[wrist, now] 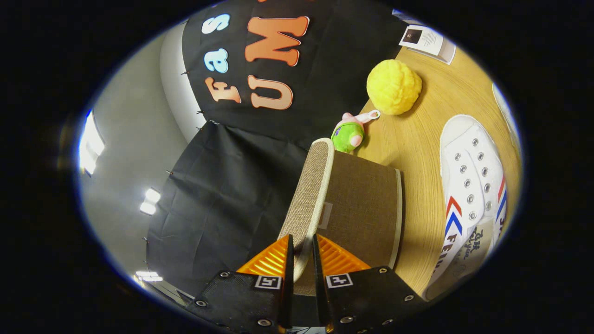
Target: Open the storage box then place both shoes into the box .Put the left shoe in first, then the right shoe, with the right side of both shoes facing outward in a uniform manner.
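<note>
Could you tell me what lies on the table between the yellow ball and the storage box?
In the gripper view, a small green toy lies between the yellow ball and the box, whose lid the gripper pinches.

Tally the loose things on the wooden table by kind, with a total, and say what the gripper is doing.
Shoes: 1, the white shoe
Storage boxes: 1, the fabric box
Soft toys: 2, the yellow fluffy ball and the green plush toy
Booklets: 1, the booklet
Total: 5
The gripper is shut on the lid.
</note>
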`<state>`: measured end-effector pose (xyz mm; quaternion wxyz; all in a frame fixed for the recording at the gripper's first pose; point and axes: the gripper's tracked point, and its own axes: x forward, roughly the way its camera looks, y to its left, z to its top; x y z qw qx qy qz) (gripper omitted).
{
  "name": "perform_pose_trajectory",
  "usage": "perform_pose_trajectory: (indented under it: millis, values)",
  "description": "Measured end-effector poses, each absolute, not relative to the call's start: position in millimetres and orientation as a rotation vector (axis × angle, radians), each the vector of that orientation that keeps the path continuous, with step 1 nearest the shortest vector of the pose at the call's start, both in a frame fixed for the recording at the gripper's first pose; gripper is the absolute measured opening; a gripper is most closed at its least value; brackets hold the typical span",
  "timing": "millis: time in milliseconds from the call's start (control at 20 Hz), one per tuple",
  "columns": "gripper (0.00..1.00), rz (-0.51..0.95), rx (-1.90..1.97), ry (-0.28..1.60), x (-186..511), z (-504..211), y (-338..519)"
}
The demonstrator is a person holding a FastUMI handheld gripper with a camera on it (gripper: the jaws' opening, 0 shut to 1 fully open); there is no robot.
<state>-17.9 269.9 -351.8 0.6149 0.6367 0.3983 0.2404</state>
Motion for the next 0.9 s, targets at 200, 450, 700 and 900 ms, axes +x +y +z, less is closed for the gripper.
perform_pose_trajectory:
  millis: [200, 450, 700, 900]
  values:
    - [0.11, 0.557, 1.475, 0.876, -14, -343, 264]
    - [0.05, 0.572, 1.429, 0.860, -7, -329, 261]
    - [0.08, 0.544, 1.462, 0.897, -8, -335, 270]
    - [0.26, 0.506, 1.461, 0.948, -14, -347, 279]
